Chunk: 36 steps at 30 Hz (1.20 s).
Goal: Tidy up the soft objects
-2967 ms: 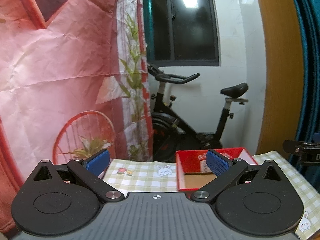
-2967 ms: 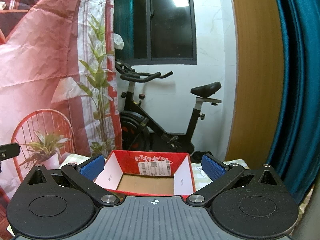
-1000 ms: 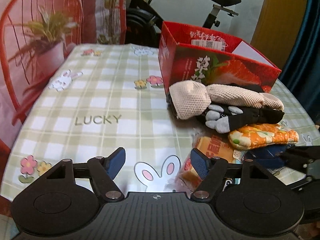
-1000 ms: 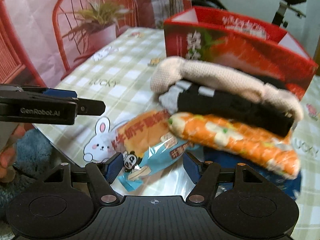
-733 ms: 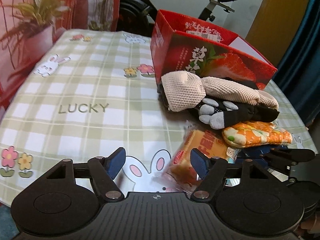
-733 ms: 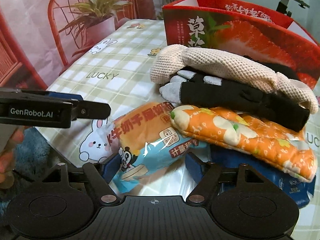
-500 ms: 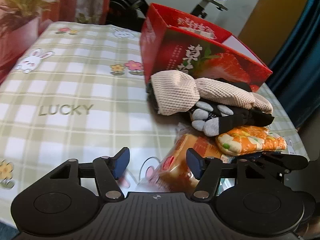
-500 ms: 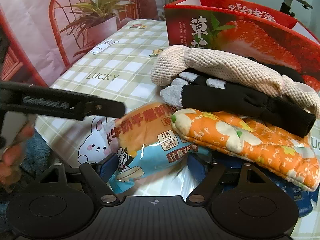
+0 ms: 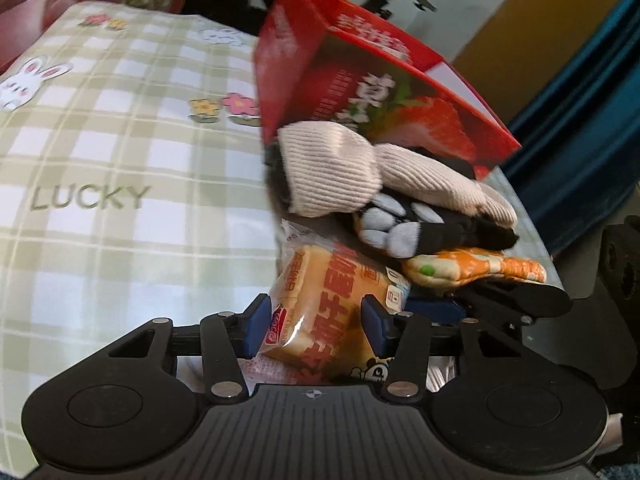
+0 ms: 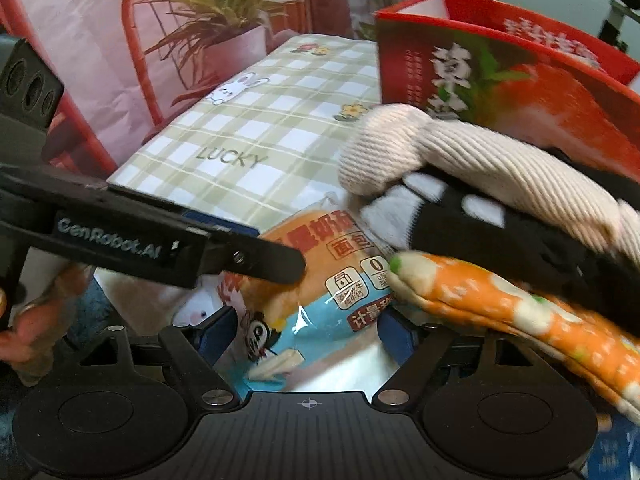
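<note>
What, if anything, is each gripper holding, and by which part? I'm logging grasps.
Nothing is firmly held yet. The left gripper is closing around the near end of the bread packet; the right gripper straddles its blue end, pads not pressing.

Both cameras sit right behind their own fingers and look forward and down at the worktop [image 9: 100,152], super close to the pile. The left wrist view faces the bread packet [image 9: 332,292] from the side of the checked cloth, with the red box [image 9: 360,92] behind it and the right gripper [image 9: 520,304] poking in at the right edge. The right wrist view faces the same bread packet [image 10: 320,280] from the other side, with the left gripper [image 10: 240,256] crossing in from the left. The 2 views share the packet, the stacked gloves [image 10: 480,168], the box and the cloth.
</note>
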{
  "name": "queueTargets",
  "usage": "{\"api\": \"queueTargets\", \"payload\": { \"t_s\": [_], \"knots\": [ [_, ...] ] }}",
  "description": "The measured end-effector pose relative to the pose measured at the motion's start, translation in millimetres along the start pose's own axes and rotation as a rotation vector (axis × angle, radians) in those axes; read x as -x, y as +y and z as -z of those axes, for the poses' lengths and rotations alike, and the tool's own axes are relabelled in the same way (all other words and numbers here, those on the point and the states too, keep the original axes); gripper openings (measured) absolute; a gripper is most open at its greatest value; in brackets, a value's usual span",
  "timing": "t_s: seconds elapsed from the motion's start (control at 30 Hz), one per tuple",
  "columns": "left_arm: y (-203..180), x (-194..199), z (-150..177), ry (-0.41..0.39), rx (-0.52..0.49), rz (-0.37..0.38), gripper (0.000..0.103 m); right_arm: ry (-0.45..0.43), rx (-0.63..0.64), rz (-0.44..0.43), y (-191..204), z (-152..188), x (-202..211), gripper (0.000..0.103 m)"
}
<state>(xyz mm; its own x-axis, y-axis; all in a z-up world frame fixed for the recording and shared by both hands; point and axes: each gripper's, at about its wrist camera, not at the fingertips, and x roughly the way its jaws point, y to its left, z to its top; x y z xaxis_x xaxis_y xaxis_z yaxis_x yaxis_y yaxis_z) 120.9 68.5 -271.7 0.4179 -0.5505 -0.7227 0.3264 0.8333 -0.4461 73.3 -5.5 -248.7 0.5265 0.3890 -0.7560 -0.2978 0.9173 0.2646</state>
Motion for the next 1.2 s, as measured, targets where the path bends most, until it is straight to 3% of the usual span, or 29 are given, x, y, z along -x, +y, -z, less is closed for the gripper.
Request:
{"api": "queueTargets", "payload": {
  "t_s": [0.17,0.27,0.73,0.93,1.2],
  "knots": [
    [20.8,14.2,-1.0,-0.029,0.08,-0.04,0.052,-0.015,0.101,-0.031,12.5,-17.5,-17.3,0.074],
    [31.7,21.0,-3.5,-0.043,0.116,-0.042,0.045,-0.025,0.143,-0.031,17.0,-22.2,-22.5,0.074],
    [38.9,17.0,-13.5,-0.019,0.114,-0.035,0.044,-0.006,0.125,-0.04,15.7,-25.6,-24.8,0.074],
    [37.9,22.0,-7.6,-0.029,0.142,-0.026,0.044,-0.017,0.177,-0.051,23.9,-28.6,-23.3,0.073],
    [28.9,50.5,-19.4,-0.124,0.14,-0.025,0.043,-0.121,0.269,-0.032,36.5,-41.1,-2.8,0.072]
  ]
}}
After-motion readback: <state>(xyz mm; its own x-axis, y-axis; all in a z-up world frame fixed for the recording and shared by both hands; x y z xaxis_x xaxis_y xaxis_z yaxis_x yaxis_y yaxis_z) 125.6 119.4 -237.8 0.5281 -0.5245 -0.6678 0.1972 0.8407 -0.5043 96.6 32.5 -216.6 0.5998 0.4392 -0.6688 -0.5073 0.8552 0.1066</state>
